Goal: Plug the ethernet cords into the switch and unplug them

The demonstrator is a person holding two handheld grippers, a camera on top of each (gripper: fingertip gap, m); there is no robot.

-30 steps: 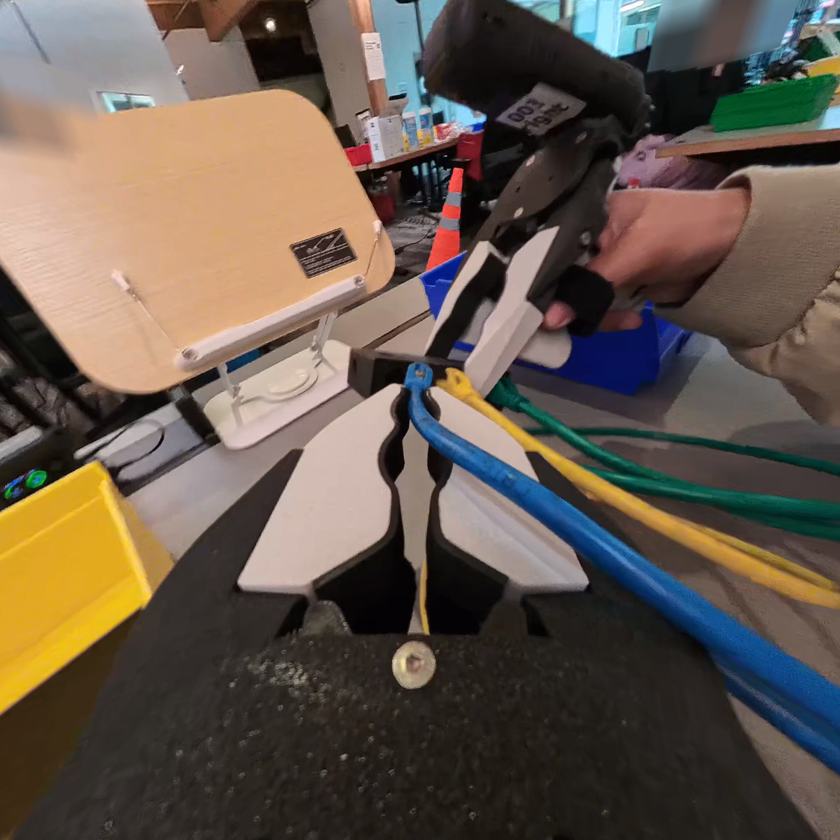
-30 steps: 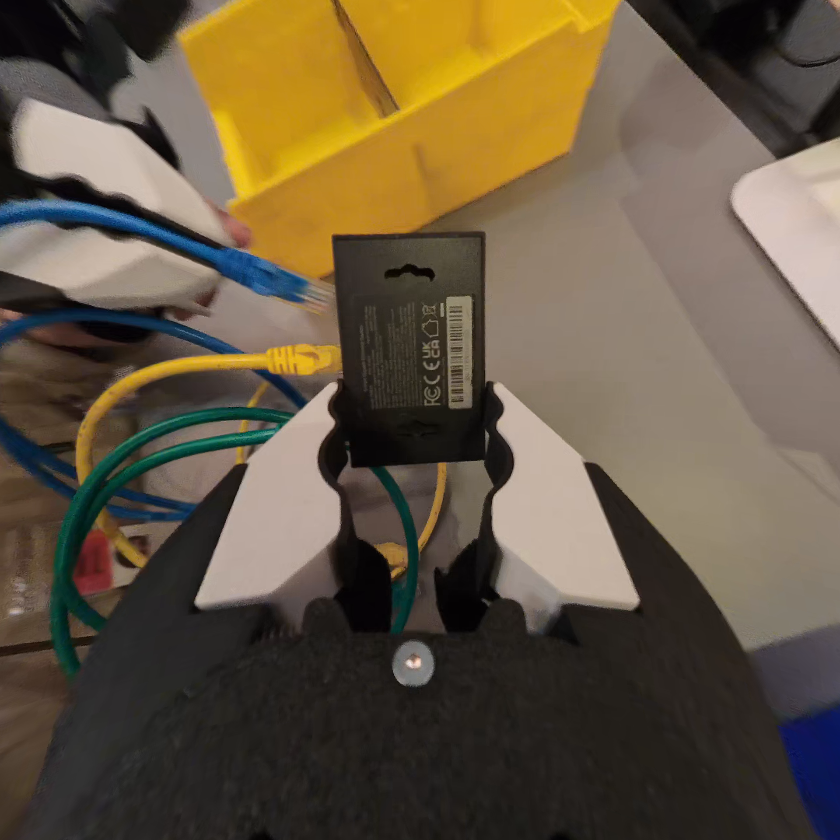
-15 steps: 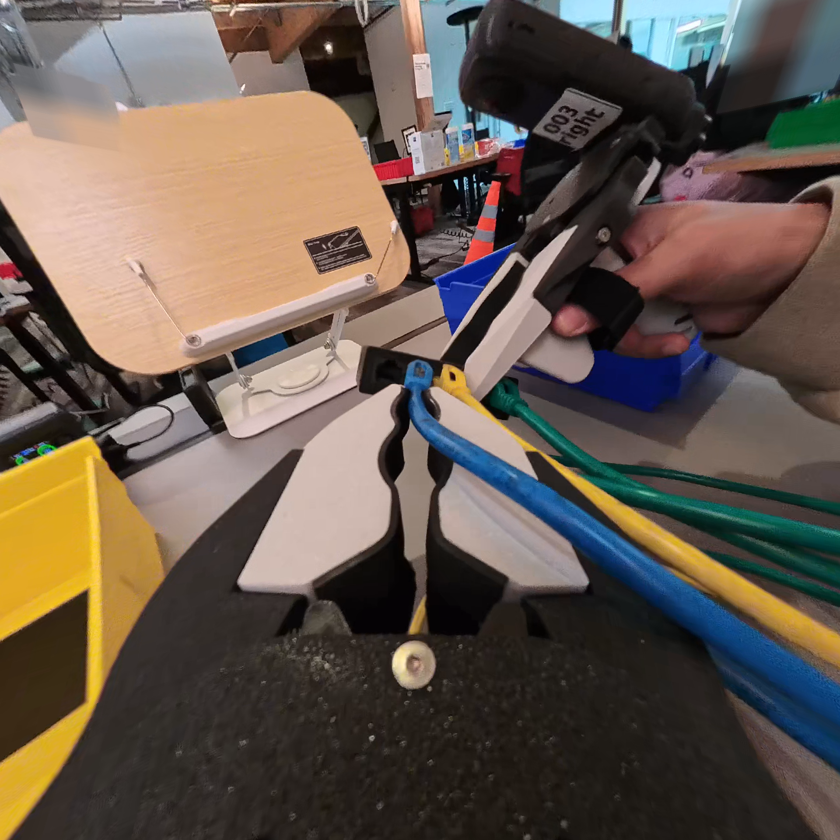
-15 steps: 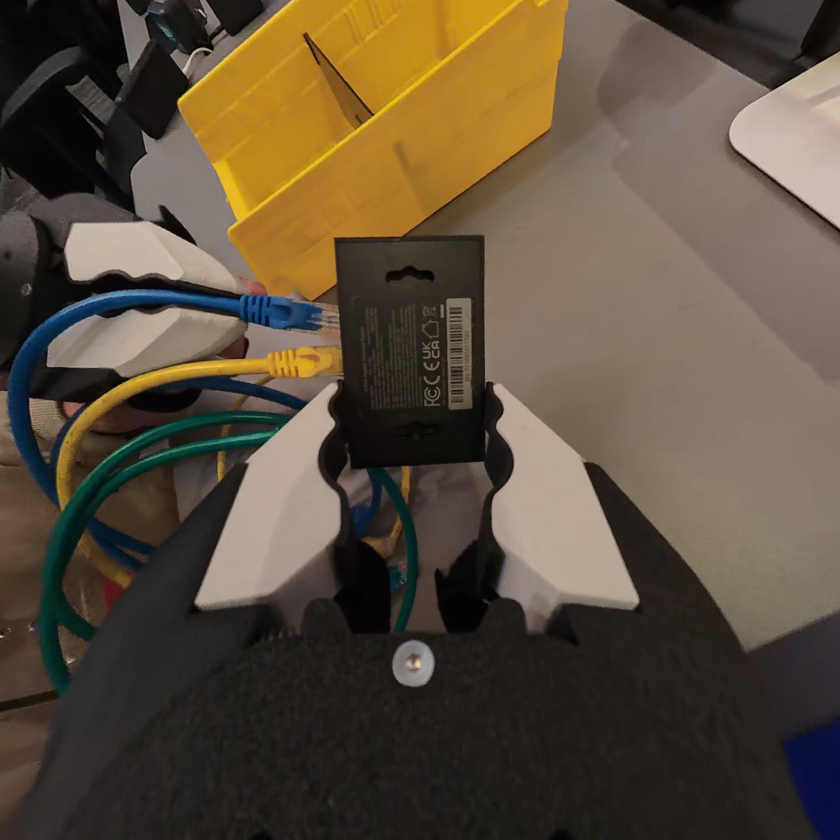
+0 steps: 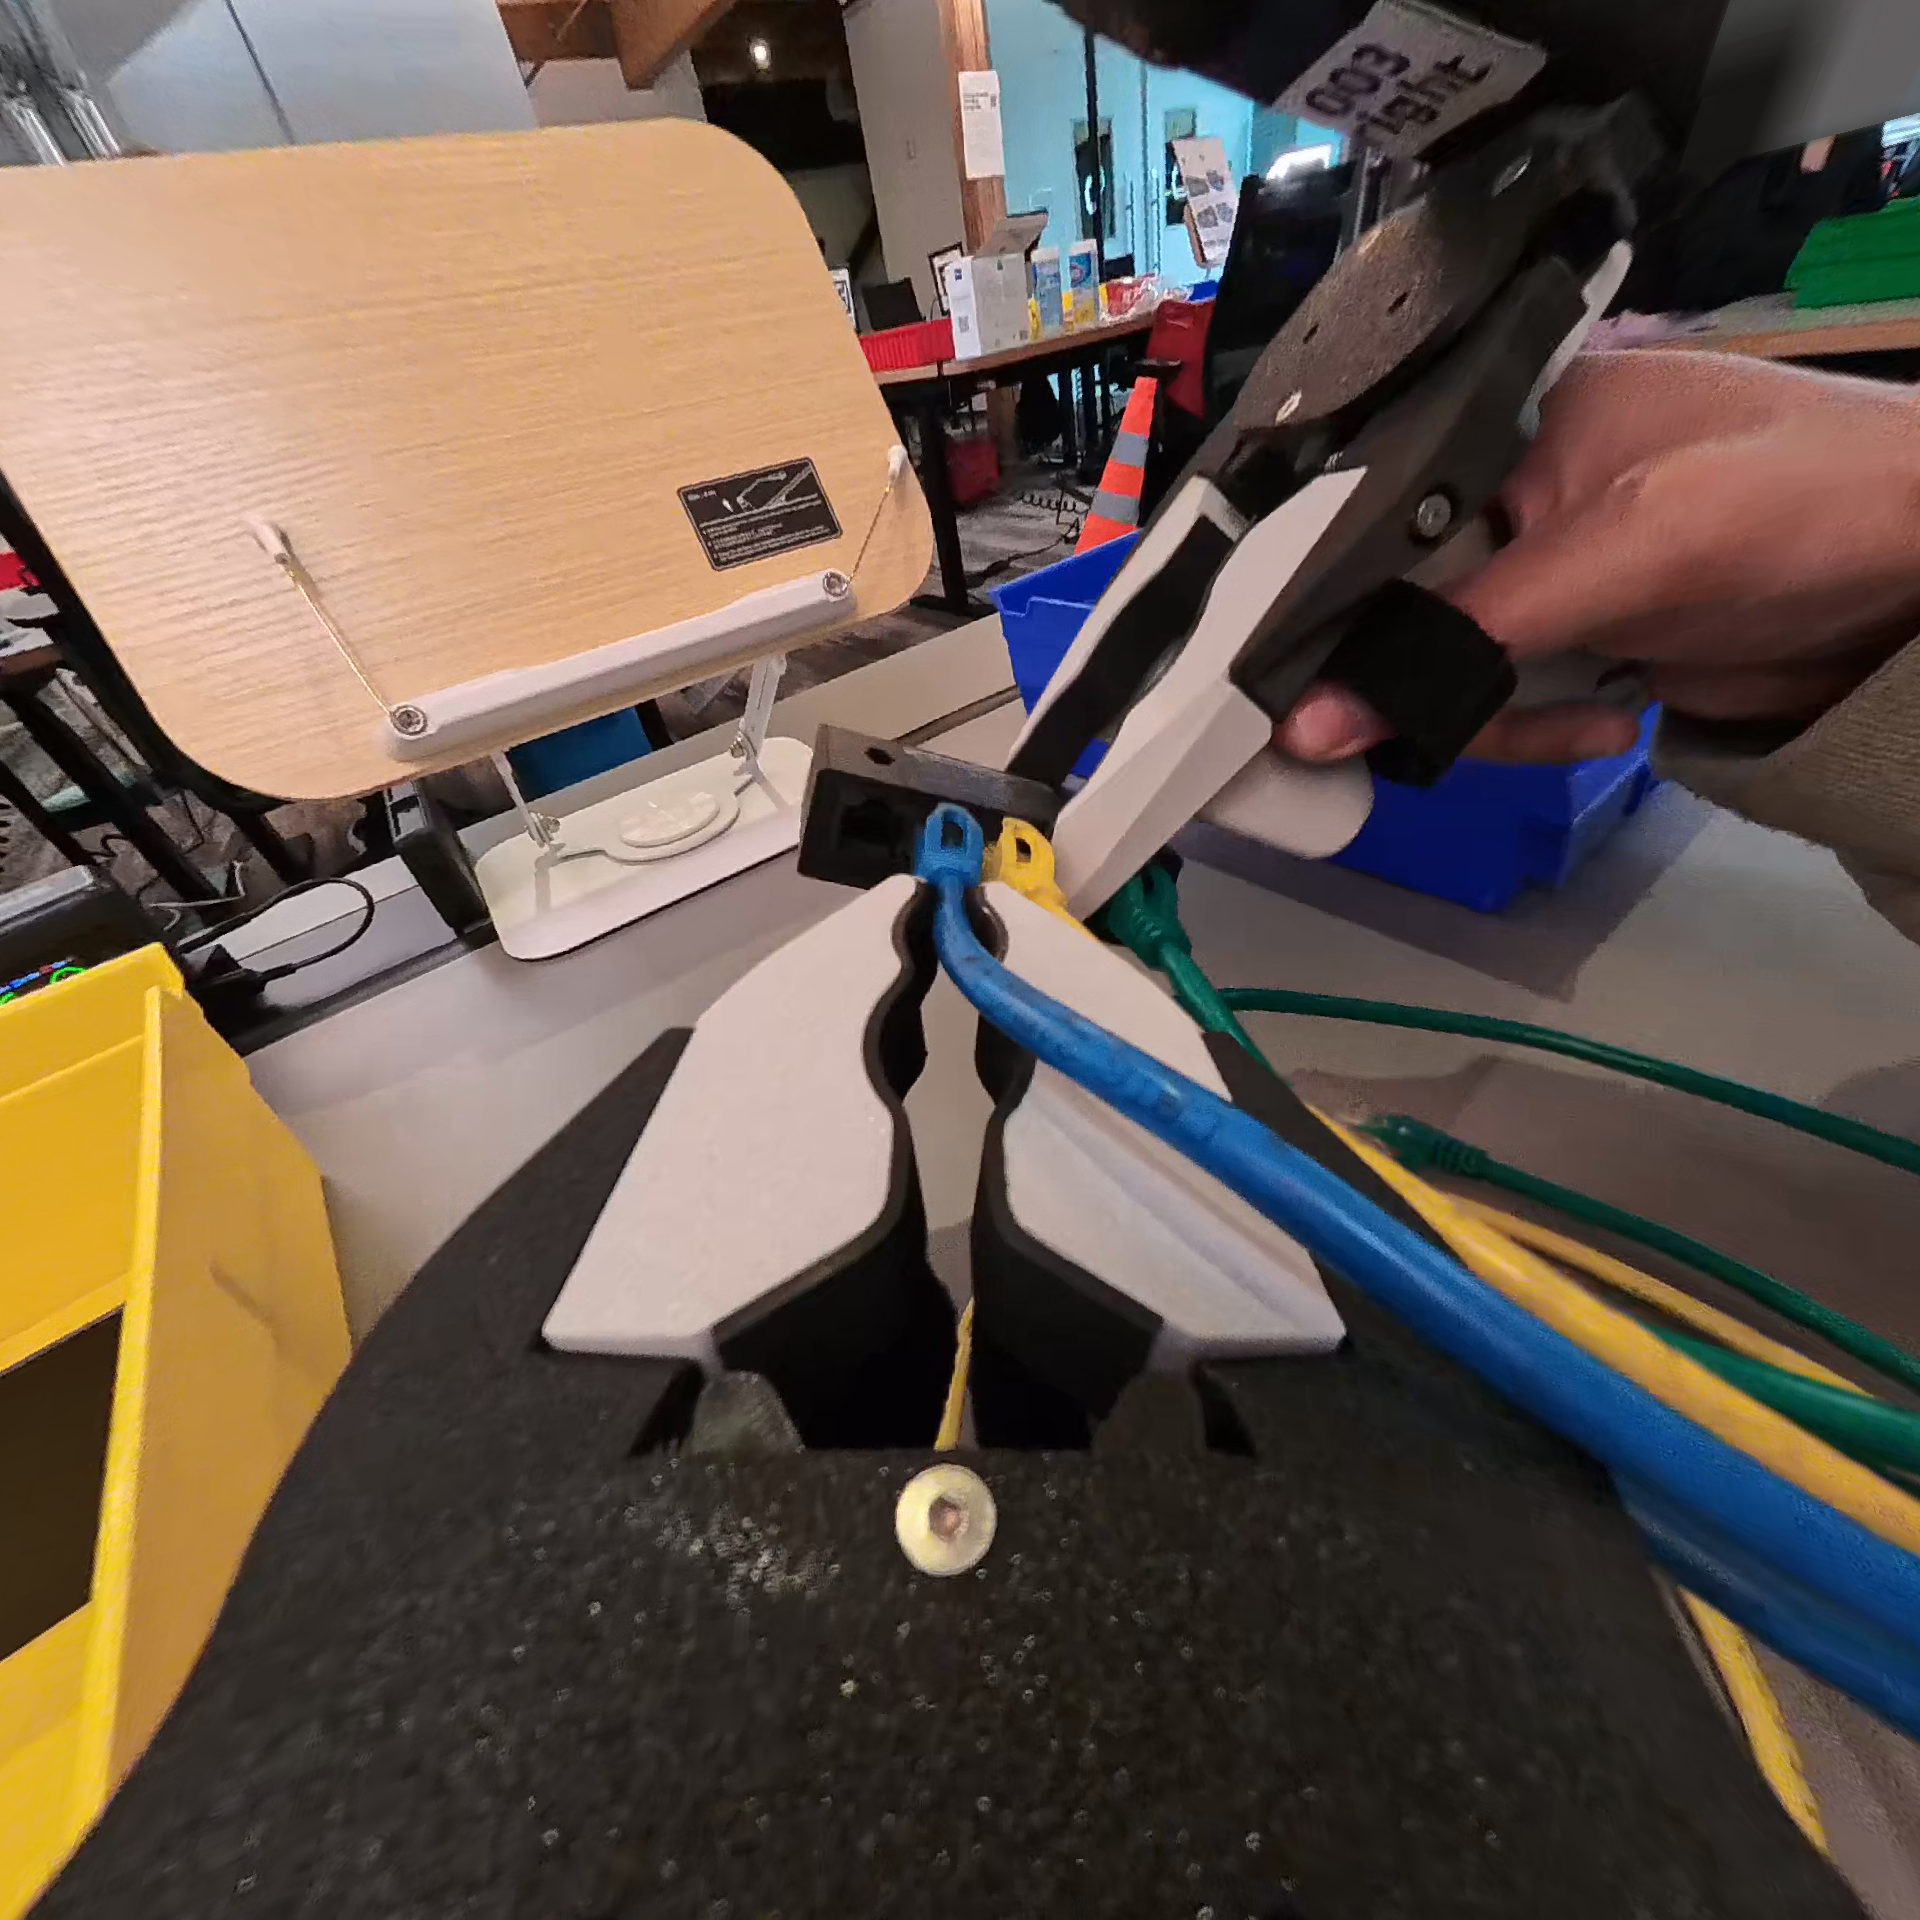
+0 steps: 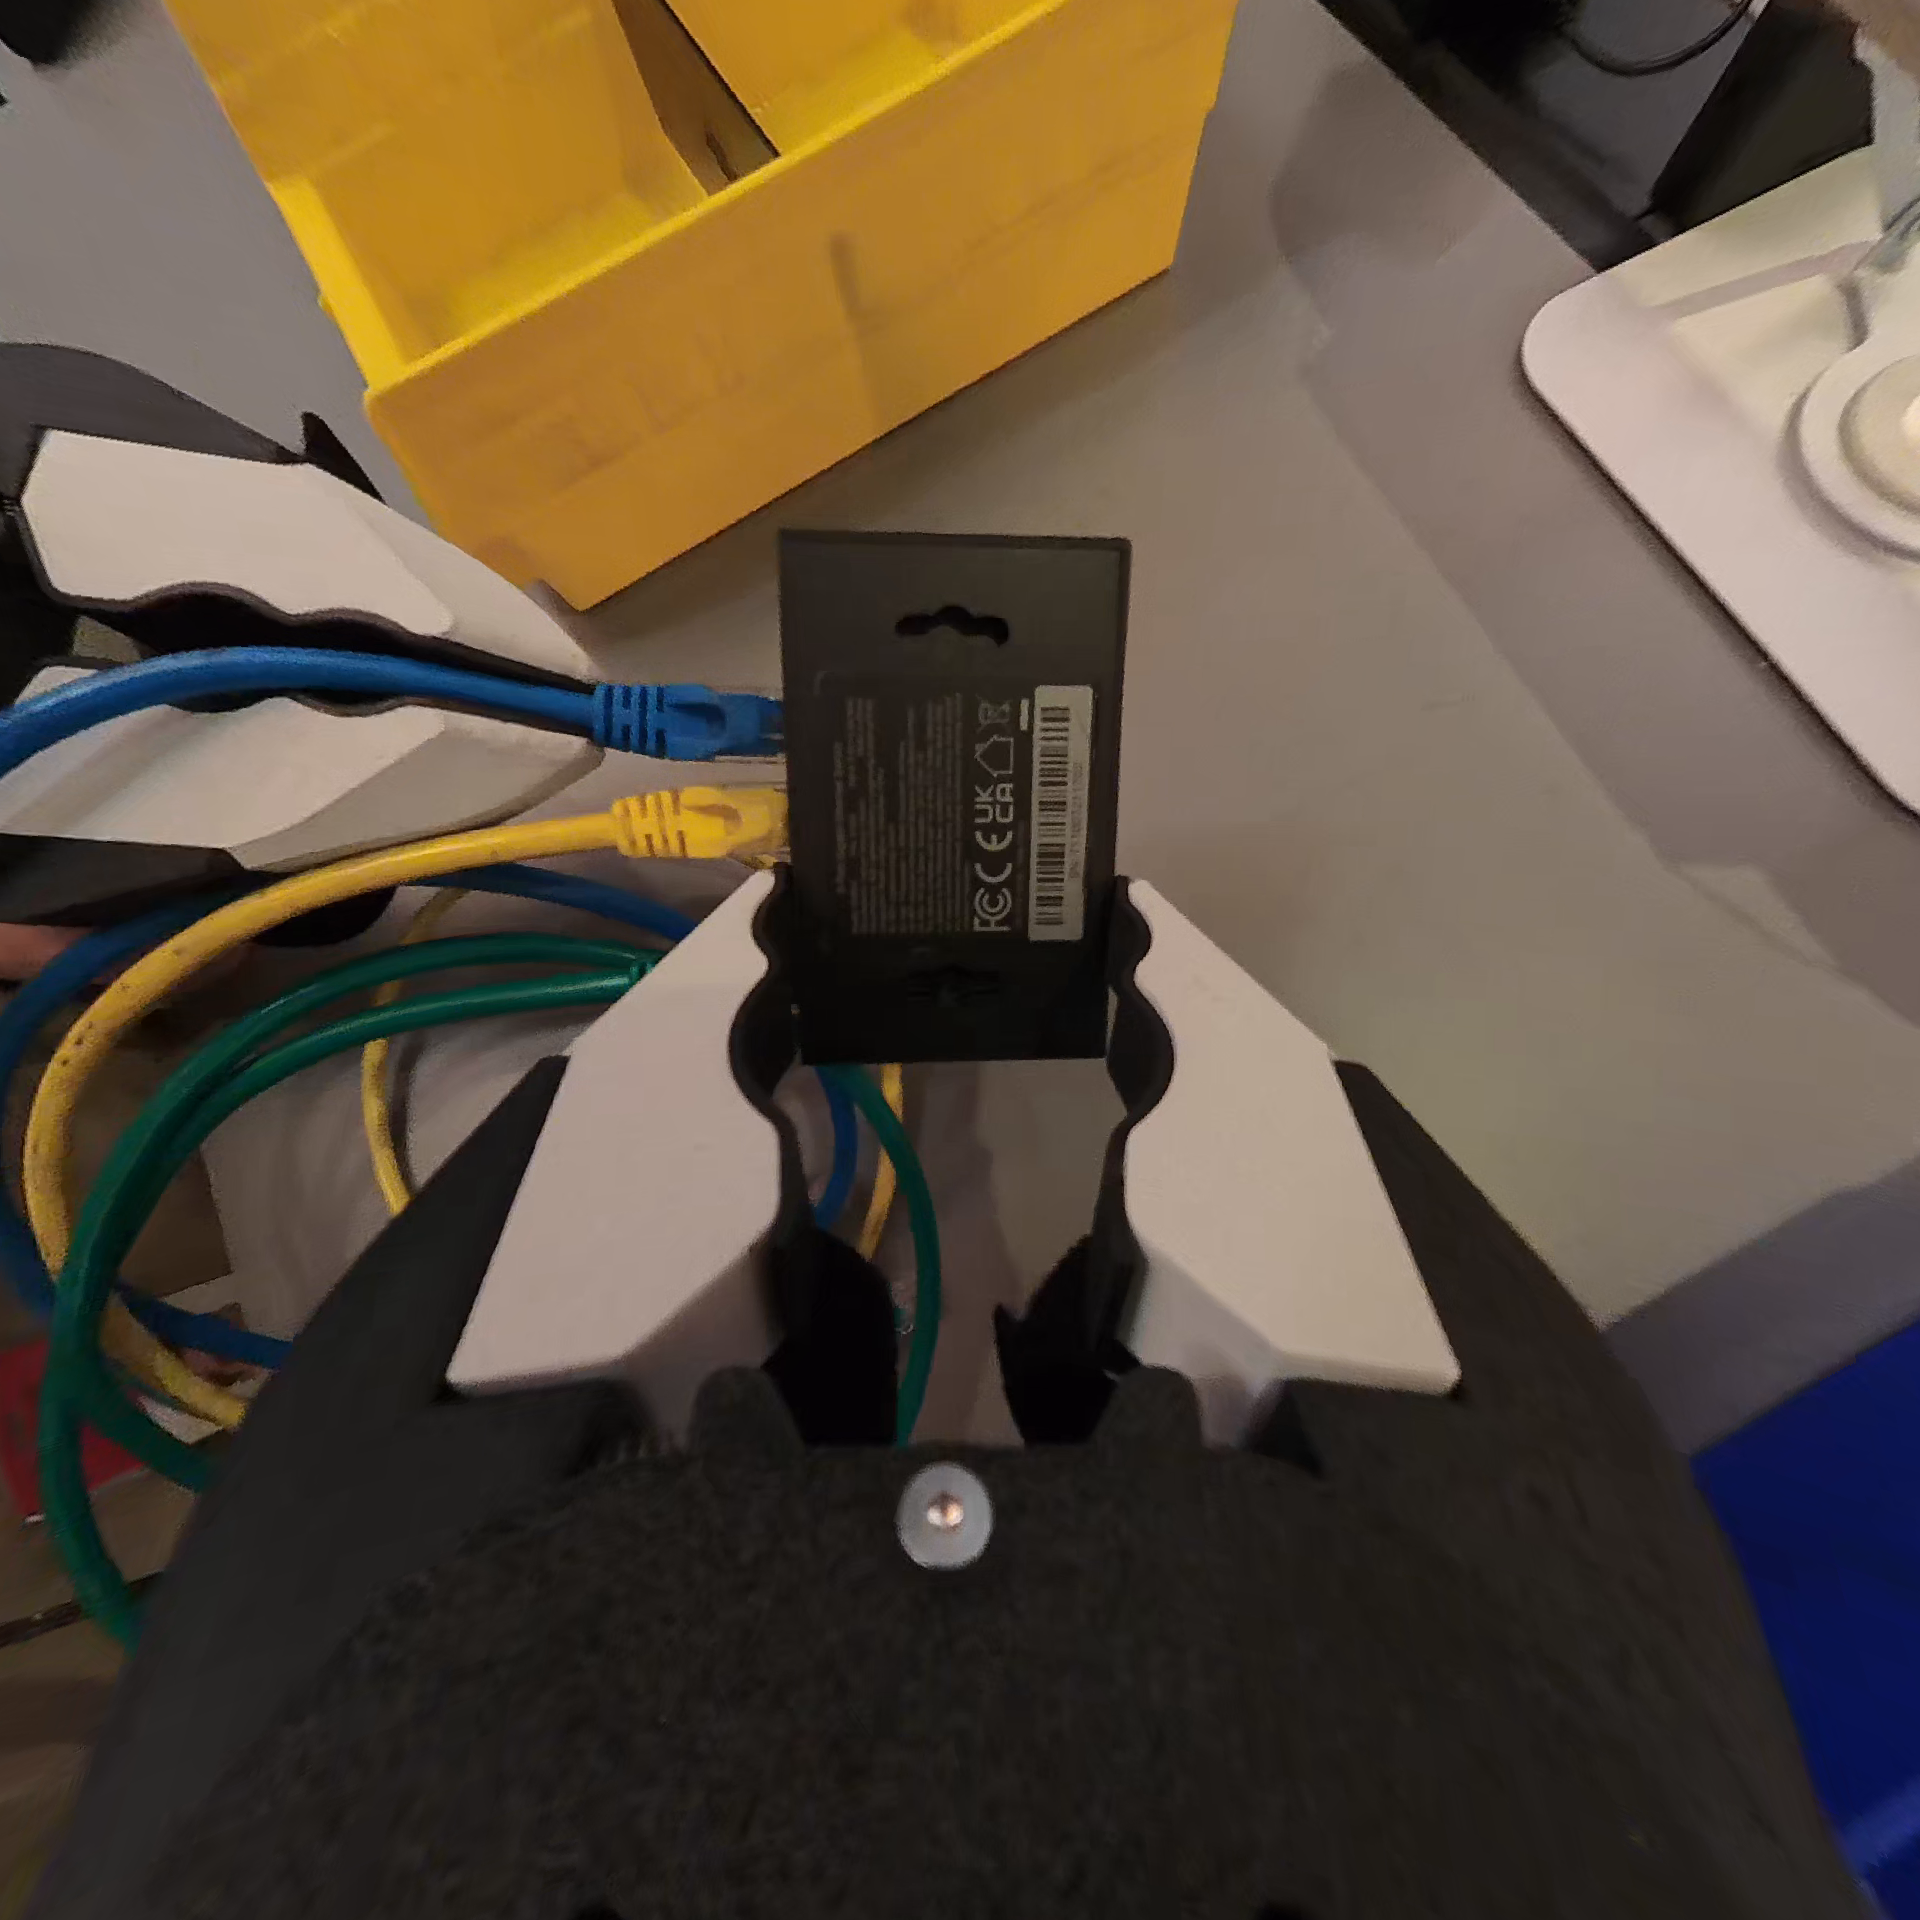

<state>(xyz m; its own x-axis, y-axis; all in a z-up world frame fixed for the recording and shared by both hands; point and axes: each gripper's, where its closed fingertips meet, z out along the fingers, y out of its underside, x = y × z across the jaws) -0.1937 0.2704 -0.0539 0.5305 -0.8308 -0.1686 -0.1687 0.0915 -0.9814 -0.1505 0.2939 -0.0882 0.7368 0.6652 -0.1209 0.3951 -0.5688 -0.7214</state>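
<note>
Workshop clutter rings a grey table (image 6: 1403, 727) where two hand-held grippers meet over a small black switch (image 6: 951, 800). The right gripper (image 6: 951, 961) has its white fingers clamped on the near end of the switch, holding it off the table with its labelled underside facing the camera. The left gripper (image 5: 948, 914) is closed around the blue cord (image 5: 1195, 1101) just behind its plug, which sits at a port on the switch's side; whether it is fully seated cannot be told. A yellow cord (image 6: 686, 826) is plugged in just beside the blue one, and a green cord (image 5: 1153, 925) enters next to that. Slack loops of all three trail across the table toward the person's side. A yellow divided bin (image 6: 727, 260) stands on the table beyond the switch, a wooden book stand (image 5: 436, 416) on a white base rises behind it, and a blue bin (image 5: 1507, 831) sits at the table's far edge. An orange traffic cone (image 5: 1122, 468) and distant tables with boxes fill the room behind, against a pale blue wall.
</note>
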